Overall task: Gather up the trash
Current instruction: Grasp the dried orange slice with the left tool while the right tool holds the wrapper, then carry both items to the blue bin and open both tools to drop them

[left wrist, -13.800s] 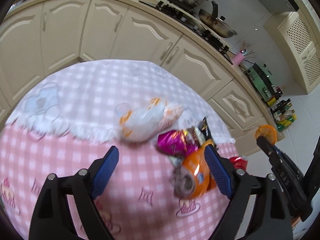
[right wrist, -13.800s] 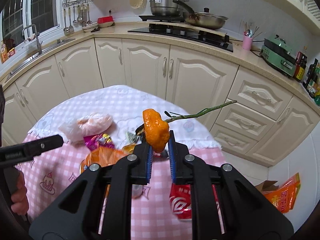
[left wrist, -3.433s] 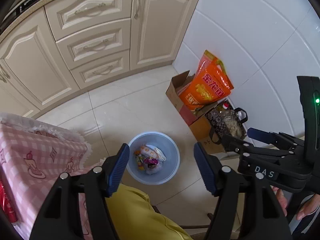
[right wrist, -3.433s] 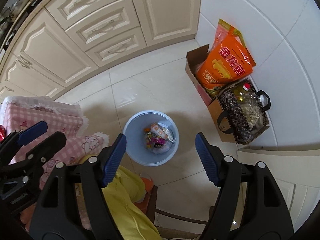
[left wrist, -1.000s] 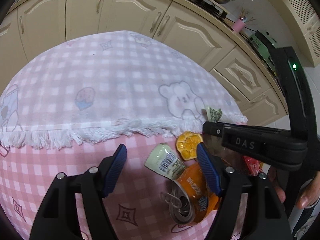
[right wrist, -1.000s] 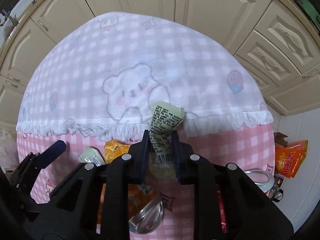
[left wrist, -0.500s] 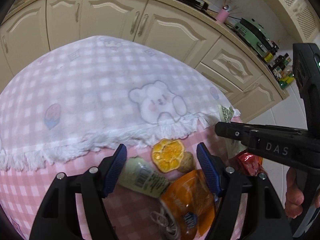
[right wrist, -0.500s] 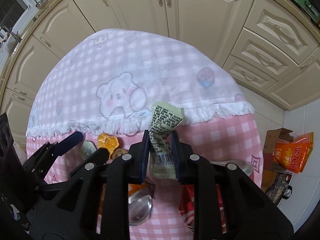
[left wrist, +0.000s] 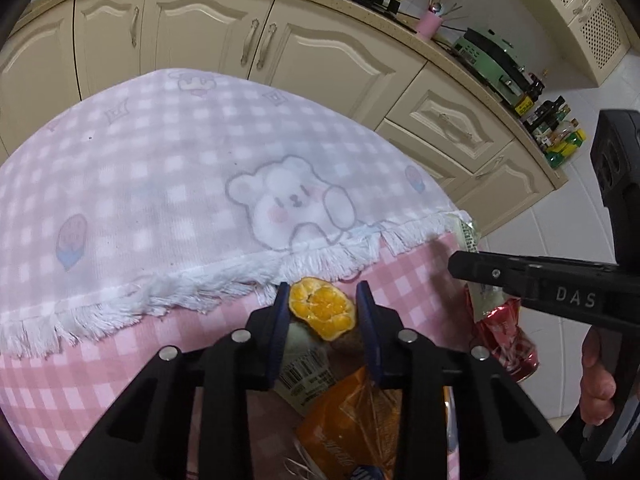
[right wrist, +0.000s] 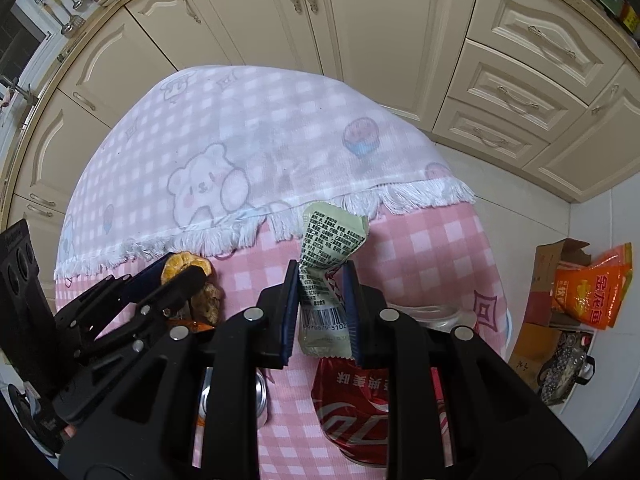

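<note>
The left gripper (left wrist: 323,304) has just drawn its blue-padded jaws in from a wide spread around the dried orange half with its peel (left wrist: 322,313). They are closing now, with the fruit between the pads, though whether they already bite on it is hard to judge from this angle. Half a second ago the same jaws stood wide over the whole little heap. Just below and behind the orange, deeper between the jaws, lie a pale green packet with a barcode (left wrist: 304,368) and a crushed orange drink can (left wrist: 352,416), both on the pink checked surface (left wrist: 120,352).

The right gripper (right wrist: 320,280) has kept its jaws pressed on the pale green printed snack wrapper (right wrist: 326,256), pinching it at the waist so that the top flares above the pads. Compared with a second ago it has drifted sideways with the wrapper. Under those jaws lies a flattened red can (right wrist: 352,404); left of them lies the open silver end of a can (right wrist: 234,396).

So both hands look nearly loaded for a trip to the bin, which is in neither view. Beyond the jaws stretches the white-fringed bear-print cloth (left wrist: 280,204), then cream cabinets (left wrist: 320,48).
</note>
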The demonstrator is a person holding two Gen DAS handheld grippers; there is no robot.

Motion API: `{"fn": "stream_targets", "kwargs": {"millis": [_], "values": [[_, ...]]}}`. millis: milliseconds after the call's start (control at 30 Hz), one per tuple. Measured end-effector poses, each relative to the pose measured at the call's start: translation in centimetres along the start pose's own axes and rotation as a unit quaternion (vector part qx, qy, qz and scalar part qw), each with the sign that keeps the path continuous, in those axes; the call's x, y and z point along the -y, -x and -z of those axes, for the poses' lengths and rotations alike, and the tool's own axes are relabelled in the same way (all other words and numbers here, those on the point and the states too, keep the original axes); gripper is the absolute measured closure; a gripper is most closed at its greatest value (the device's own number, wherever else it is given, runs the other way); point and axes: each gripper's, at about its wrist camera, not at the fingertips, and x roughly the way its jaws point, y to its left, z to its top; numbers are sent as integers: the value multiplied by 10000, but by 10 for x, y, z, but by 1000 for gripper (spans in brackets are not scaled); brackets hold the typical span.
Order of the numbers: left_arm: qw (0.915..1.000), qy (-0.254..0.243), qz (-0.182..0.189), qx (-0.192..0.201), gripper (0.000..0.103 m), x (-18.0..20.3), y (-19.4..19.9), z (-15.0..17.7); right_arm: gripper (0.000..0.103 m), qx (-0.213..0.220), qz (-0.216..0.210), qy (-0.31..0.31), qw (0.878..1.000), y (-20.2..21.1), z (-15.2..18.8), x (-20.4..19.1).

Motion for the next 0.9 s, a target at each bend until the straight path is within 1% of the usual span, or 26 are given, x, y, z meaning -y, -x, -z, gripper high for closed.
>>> {"fn": "stream_targets", "kwargs": {"millis": [267, 467, 700, 800, 900], "values": [[9995, 295, 28, 141, 73, -9, 8, 0, 81, 68, -10, -44, 10000, 7, 2, 5], [9976, 466, 261, 441, 73, -15, 26, -3, 81, 134, -51, -89, 9999, 14, 4, 8], [9963, 386, 513, 572, 73, -7, 41, -4, 81, 267, -86, -178, 9994, 29, 11, 17], [9959, 280, 508, 692, 73, 5, 50, -4, 81, 339, -156, -261, 9990, 38, 14, 23], [9951, 254, 597, 748, 73, 16, 55, -3, 81, 403, -212, -313, 9985, 46, 15, 28]]}}
